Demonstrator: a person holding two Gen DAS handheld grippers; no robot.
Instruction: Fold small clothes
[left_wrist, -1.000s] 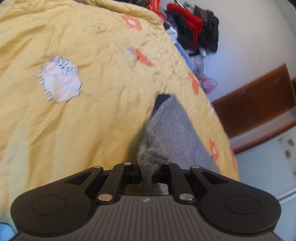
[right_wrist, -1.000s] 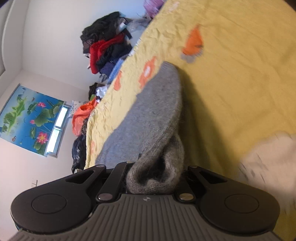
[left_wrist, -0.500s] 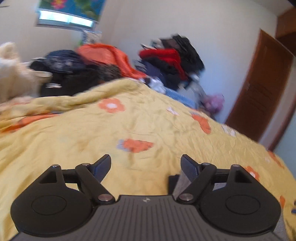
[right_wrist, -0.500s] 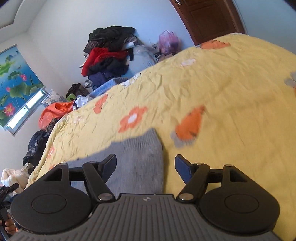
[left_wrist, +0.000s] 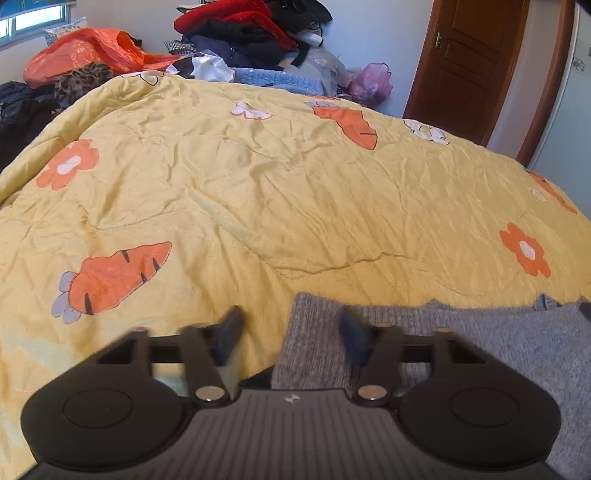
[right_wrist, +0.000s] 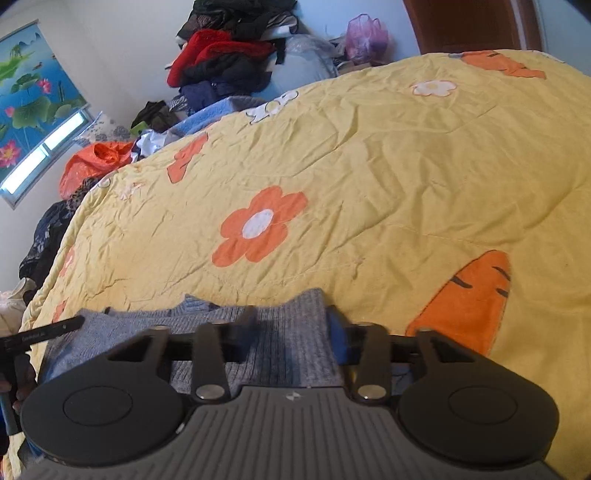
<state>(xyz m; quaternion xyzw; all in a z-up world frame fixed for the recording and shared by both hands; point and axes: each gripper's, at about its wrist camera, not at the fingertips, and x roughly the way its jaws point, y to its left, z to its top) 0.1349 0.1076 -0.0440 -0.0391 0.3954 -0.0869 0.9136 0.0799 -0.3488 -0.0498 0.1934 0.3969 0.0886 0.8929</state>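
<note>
Both grippers point forward and downward over a bed covered by a yellow quilt (left_wrist: 280, 192) printed with orange flowers and carrots. The left gripper (left_wrist: 291, 334) hovers over the left end of a grey knitted garment (left_wrist: 480, 339) that lies flat on the quilt along the near edge of the view; its fingers stand apart with nothing pinched between them, the left one over bare quilt and the right one over the knit. Those jaws have just been closing from a wider gap. In the right wrist view the right gripper (right_wrist: 291, 328) sits over the garment's (right_wrist: 288, 332) right end, its fingers also parted and blurred, the ribbed corner showing between them; whether the pads touch the cloth is hard to tell, but they do not appear to press on it. These jaws too have just been closing. A second ago each gripper was clamped on a bunched end of the garment, which hung lifted and draped; it now lies spread out and released. Piled clothes (left_wrist: 251, 33) and an orange bag (left_wrist: 92, 51) sit beyond the bed, with a wooden door (left_wrist: 465, 62) to the right.
</note>
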